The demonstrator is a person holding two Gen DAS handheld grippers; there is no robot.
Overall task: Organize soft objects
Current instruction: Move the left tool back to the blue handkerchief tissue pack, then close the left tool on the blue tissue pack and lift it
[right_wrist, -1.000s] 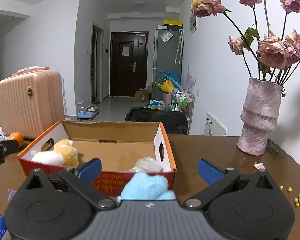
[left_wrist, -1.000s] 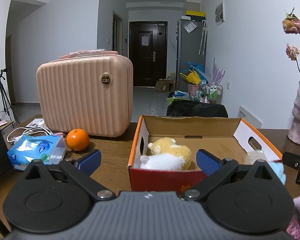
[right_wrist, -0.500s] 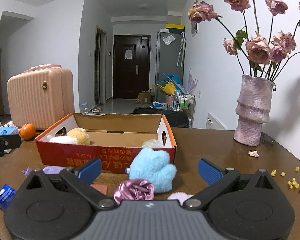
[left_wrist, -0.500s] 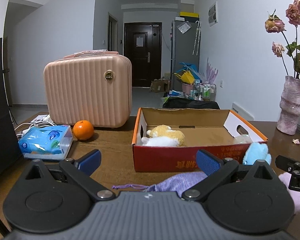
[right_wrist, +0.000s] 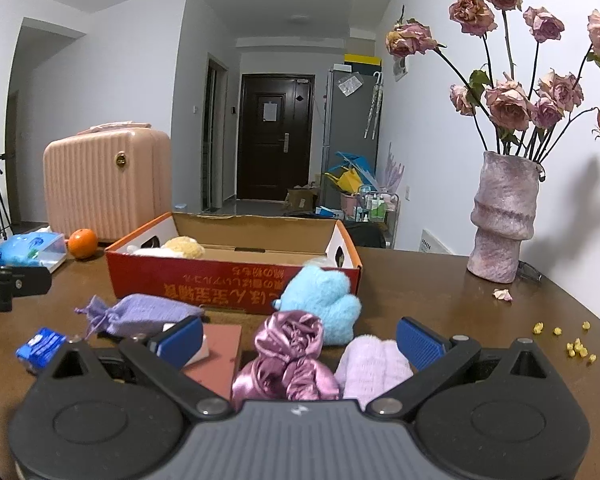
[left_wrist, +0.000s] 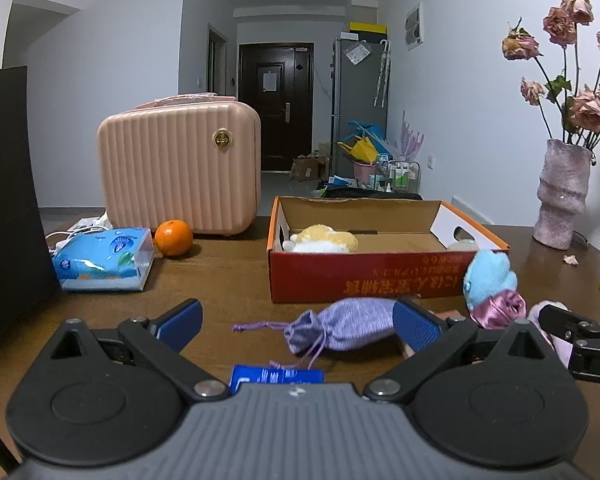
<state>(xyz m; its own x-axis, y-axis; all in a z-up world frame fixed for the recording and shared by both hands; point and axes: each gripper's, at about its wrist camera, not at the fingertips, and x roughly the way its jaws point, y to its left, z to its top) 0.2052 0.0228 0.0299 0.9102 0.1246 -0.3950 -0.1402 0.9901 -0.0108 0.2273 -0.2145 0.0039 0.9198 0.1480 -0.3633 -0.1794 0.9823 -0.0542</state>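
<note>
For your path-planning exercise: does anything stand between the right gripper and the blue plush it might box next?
Yes. The pink satin bundle lies between the open jaws of the right gripper, directly in front of the blue plush. The plush itself leans against the box, whose near wall it must clear.

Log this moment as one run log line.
left gripper: open, empty | right gripper: open, empty | box: yellow-white plush inside | table: purple pouch, blue plush, pink satin

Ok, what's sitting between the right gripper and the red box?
In the right wrist view, a shiny pink satin scrunchie and a fluffy blue plush lie between the right gripper and the red box.
</note>
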